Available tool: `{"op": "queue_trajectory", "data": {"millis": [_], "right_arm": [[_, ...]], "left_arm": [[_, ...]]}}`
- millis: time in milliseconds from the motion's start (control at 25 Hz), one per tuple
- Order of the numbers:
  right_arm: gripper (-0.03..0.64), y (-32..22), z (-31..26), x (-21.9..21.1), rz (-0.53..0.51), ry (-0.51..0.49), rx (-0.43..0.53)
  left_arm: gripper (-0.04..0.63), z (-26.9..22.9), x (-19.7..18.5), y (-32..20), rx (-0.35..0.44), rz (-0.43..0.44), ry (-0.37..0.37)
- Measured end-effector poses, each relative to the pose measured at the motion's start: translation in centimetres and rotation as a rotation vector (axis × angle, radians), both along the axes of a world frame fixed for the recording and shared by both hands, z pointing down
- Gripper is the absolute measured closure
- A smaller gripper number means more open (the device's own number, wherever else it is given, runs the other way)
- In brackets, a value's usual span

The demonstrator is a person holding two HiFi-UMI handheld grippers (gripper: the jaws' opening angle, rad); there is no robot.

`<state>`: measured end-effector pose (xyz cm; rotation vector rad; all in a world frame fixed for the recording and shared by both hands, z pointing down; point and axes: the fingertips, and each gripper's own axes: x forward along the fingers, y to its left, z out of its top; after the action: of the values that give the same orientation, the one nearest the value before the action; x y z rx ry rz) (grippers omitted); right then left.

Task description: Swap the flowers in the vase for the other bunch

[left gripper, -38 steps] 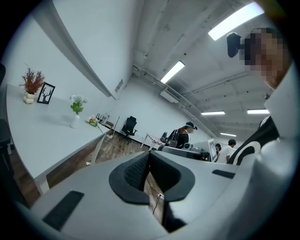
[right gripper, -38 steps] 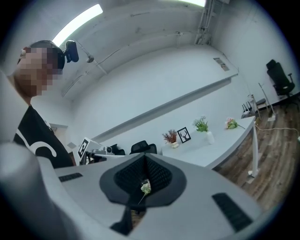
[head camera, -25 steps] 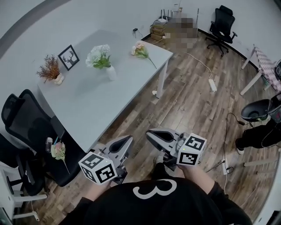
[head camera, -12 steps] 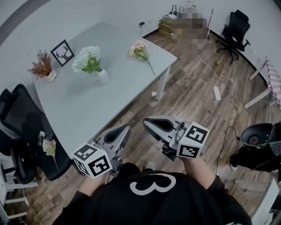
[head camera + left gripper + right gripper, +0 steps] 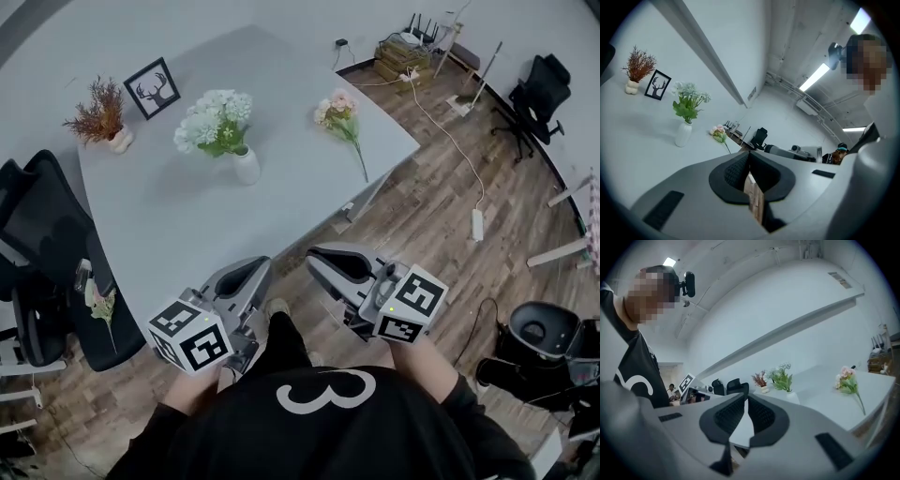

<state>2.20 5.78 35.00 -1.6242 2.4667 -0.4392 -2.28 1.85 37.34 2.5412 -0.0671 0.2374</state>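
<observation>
Head view, steeply down onto a grey table [image 5: 187,225]. At ten o'clock, small pale pot [image 5: 120,141] holding a dried russet sprig [image 5: 98,111]; framed deer picture [image 5: 153,87] at its one o'clock. At eleven o'clock, upright white vase [image 5: 247,167] holding white flowers [image 5: 217,120]. At the vase's two o'clock, pink bunch [image 5: 337,111] lying flat on the tabletop, well apart. Off the near edge, left gripper [image 5: 246,274] and right gripper [image 5: 330,263], jaws closed together, holding nothing.

The counter [image 5: 187,234] is pale grey. The vase [image 5: 247,169] is white, its flowers [image 5: 216,117] white with green leaves; the other bunch [image 5: 337,108] is pink. The floor [image 5: 431,225] shows brown wood-grain planks, the picture frame [image 5: 153,87] black.
</observation>
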Motion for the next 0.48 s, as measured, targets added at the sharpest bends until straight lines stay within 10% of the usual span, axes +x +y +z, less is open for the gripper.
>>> {"op": "queue_trajectory", "data": {"millis": [480], "right_arm": [[0.506,-13.6,-0.2,3.8,-0.051,0.069,-0.035]], "left_arm": [[0.583,-0.6,3.0,-13.2,-0.006,-0.089,-0.005]]}}
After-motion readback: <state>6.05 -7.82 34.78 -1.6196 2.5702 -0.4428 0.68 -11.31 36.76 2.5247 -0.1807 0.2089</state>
